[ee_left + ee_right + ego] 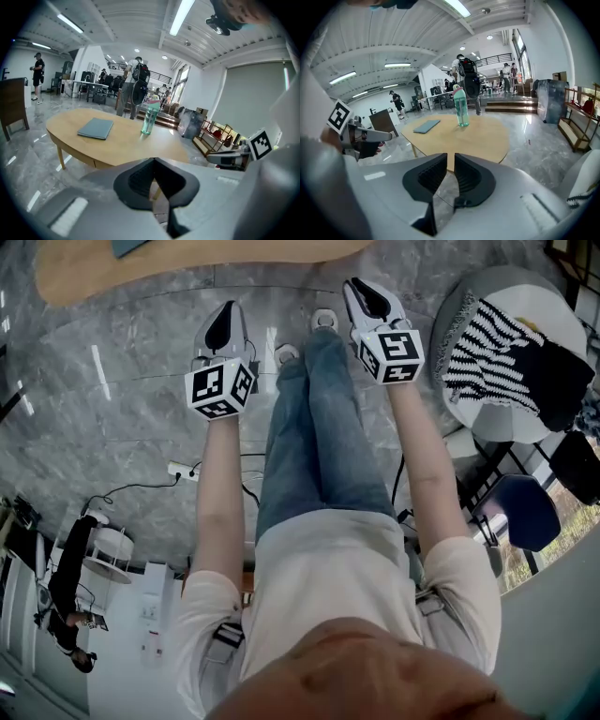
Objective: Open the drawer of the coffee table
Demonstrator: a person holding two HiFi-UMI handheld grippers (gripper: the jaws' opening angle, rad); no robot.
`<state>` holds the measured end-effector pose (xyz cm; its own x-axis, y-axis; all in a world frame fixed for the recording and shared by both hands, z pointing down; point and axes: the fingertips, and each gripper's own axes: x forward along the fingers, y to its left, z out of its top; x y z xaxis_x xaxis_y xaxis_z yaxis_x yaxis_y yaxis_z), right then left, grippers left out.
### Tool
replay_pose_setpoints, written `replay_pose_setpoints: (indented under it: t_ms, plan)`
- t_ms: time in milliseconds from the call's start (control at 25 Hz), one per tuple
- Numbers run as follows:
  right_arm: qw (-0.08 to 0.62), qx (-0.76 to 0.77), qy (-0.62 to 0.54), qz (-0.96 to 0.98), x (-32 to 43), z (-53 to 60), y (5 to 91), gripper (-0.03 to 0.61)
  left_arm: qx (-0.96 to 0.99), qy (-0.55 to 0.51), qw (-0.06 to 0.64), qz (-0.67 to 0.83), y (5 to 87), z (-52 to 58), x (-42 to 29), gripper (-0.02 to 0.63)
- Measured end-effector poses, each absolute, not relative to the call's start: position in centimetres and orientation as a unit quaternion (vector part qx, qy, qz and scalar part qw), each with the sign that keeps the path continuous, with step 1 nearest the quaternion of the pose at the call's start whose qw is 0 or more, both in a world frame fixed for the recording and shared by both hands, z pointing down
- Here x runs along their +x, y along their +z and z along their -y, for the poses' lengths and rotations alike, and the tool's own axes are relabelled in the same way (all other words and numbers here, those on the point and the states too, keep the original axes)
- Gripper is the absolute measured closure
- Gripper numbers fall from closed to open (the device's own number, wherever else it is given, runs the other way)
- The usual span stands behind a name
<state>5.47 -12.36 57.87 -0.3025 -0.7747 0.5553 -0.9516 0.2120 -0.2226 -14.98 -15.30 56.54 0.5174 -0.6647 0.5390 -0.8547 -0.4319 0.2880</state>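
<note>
The person stands well back from the coffee table (pixel 187 263), so neither tool is near it. It lies at the far side of the marble floor (pixel 122 399), beyond both grippers. Both are held out side by side and tipped down, probably to keep the table in sight on the approach.

The left gripper (pixel 225 322) has its jaws together on nothing. The right gripper (pixel 367 298) has its jaws a little apart with only floor showing between them, perhaps in readiness for a pull.

There are two grippers and one table. On it lie one flat notebook (pixel 96 128) towards the left and one green bottle (pixel 149 118) further right. A seam under the table's near edge may be the drawer (pixel 93 163), though no handle can be made out.
</note>
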Motion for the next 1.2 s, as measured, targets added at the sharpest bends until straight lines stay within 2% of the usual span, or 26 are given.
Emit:
replay_pose_setpoints:
  t_ms: [240, 480, 560, 1000, 1200]
  plan:
    - [0.192, 0.572, 0.288, 0.743, 6.9, 13.2, 66.6, 0.475, 0.828, 0.182, 0.276, 0.453, 62.9, 16.3, -15.2, 0.612]
    - [0.229, 0.557, 0.289, 0.744, 7.3, 14.8, 73.4, 0.402, 0.809, 0.187, 0.317, 0.458, 68.7, 17.9, -16.9, 0.612]
    - [0.238, 0.55, 0.287, 0.747, 7.6, 15.5, 74.8, 0.398, 0.803, 0.194, 0.322, 0.463, 70.0, 18.3, -17.5, 0.611]
    - [0.267, 0.514, 0.25, 0.776, 7.6, 18.8, 77.7, 0.321, 0.785, 0.225, 0.33, 0.474, 73.9, 20.0, -18.0, 0.611]
    - [0.272, 0.48, 0.246, 0.797, 6.0, 19.8, 78.2, 0.33, 0.78, 0.223, 0.336, 0.477, 74.5, 20.5, -17.8, 0.611]
